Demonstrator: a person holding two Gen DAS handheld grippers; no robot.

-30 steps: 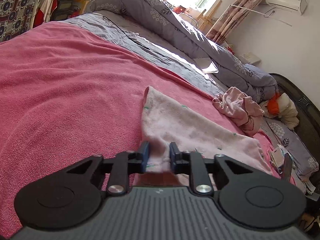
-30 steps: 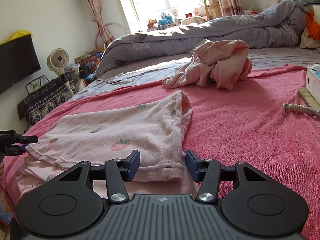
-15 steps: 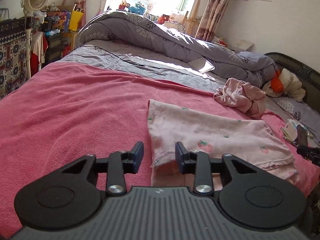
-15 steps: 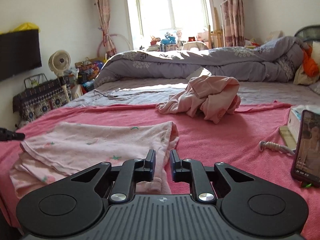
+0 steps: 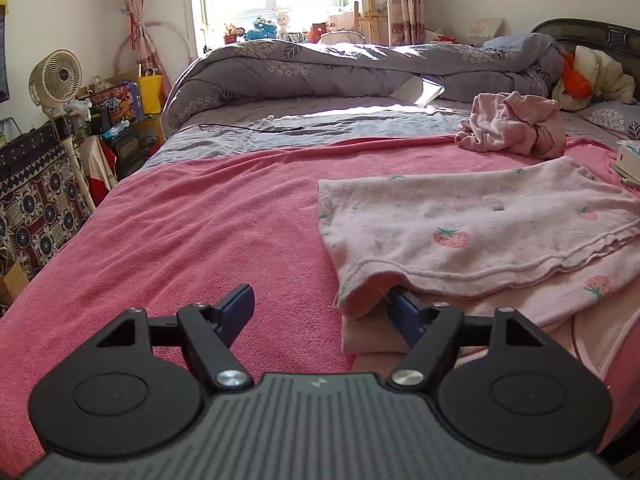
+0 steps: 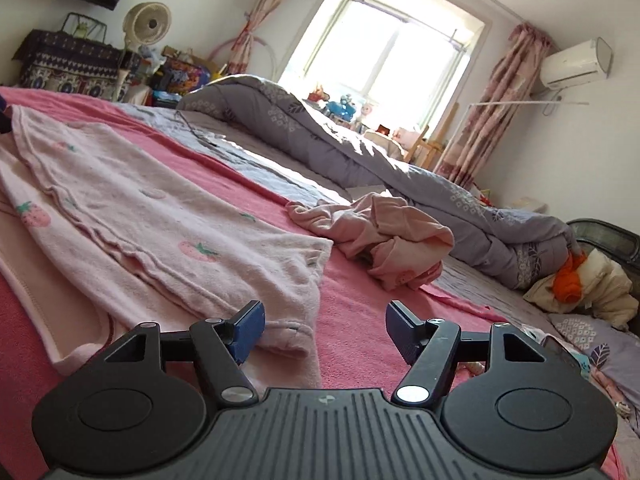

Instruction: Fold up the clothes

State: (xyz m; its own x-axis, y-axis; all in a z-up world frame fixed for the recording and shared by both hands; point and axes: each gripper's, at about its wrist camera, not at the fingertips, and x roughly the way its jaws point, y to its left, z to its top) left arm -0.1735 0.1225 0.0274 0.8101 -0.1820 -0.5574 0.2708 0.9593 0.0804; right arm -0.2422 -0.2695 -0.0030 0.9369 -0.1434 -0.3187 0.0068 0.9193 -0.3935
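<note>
Both grippers just let go: left gripper (image 5: 322,312) and right gripper (image 6: 326,328) jaws opening, nothing pinched, though the left's right pad seems tucked under the hem, so the strawberry garment (image 5: 472,232) lies folded on the pink blanket (image 5: 180,232); crumpled pink clothing (image 6: 384,236) waits beyond, nothing blocking.

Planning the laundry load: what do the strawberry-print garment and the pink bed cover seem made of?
Strawberry-print garment: likely soft cotton knit, matte, slightly pilled, with stitched hems. Pink bed cover: probably terry towelling, matte, with a visibly looped, nubbly pile.
</note>
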